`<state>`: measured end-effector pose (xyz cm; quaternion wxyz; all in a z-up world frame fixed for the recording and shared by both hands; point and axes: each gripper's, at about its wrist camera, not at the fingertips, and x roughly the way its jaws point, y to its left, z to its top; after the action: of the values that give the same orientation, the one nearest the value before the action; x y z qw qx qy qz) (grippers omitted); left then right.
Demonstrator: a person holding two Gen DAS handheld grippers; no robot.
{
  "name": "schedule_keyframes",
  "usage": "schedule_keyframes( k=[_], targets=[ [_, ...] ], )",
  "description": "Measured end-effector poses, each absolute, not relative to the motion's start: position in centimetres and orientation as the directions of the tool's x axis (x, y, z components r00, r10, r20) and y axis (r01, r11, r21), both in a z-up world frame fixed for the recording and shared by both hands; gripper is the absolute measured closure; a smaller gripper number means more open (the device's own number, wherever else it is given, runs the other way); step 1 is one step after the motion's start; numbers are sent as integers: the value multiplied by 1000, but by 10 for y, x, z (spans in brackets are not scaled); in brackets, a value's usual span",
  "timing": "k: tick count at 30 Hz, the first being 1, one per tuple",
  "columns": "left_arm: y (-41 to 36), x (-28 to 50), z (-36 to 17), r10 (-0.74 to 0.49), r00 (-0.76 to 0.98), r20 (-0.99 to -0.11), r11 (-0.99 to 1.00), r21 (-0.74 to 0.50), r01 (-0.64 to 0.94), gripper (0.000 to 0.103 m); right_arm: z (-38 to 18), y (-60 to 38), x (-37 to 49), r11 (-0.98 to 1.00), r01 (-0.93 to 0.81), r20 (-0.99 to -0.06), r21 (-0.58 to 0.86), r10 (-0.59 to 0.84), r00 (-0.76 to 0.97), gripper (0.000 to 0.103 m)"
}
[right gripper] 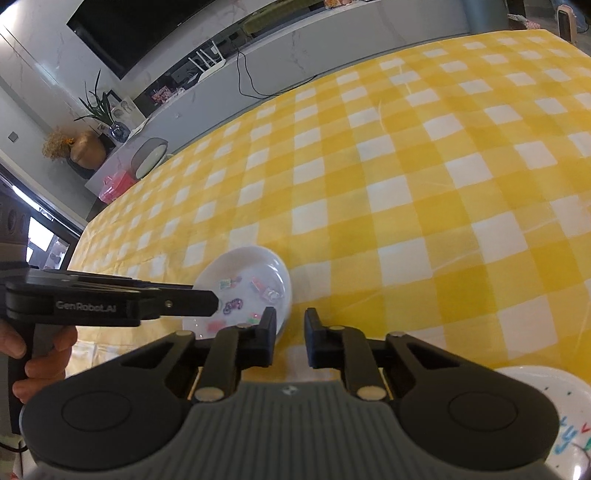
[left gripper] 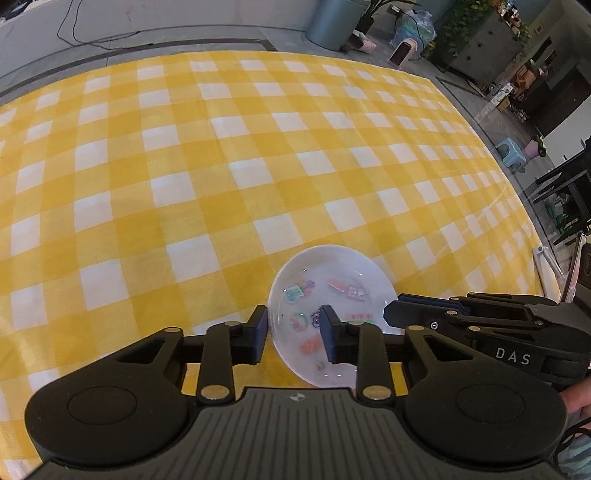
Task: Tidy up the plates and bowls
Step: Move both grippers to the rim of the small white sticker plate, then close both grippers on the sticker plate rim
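Note:
A white bowl [left gripper: 332,295] with small colourful pictures inside sits on the yellow checked tablecloth [left gripper: 221,166]. My left gripper [left gripper: 293,334] is open with its jaws straddling the bowl's near left rim. My right gripper [left gripper: 391,314] comes in from the right and its tip reaches the bowl's right rim. In the right wrist view the same bowl [right gripper: 251,291] lies just left of my open right gripper [right gripper: 290,339], whose left finger [right gripper: 267,332] is at the rim. The left gripper [right gripper: 207,301] reaches over the bowl. A white plate [right gripper: 565,417] with coloured marks lies at the lower right.
The tablecloth [right gripper: 424,184] covers a wide table. Beyond the far edge are a grey bin [left gripper: 332,22], plants and furniture. A low white cabinet [right gripper: 258,66], a round grey speaker [right gripper: 149,157] and a dark screen stand behind the table.

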<state>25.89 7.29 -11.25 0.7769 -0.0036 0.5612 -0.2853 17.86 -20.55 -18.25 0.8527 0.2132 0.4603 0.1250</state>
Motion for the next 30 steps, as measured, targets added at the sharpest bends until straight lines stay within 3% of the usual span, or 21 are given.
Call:
schedule_keyframes(
  k=[3, 9, 30],
  targets=[
    [74, 259, -112, -440, 213, -872, 842, -318, 436, 81, -184, -204, 178, 872, -15, -726, 489, 417, 547, 97],
    [81, 260, -112, -417, 233, -879, 861, -299, 411, 97, -184, -202, 177, 876, -1, -724, 483, 400, 562, 98],
    [46, 213, -40, -439, 348, -828, 866, -287, 410, 101, -136, -233, 139, 869, -9, -683, 495, 395, 614, 101]
  ],
)
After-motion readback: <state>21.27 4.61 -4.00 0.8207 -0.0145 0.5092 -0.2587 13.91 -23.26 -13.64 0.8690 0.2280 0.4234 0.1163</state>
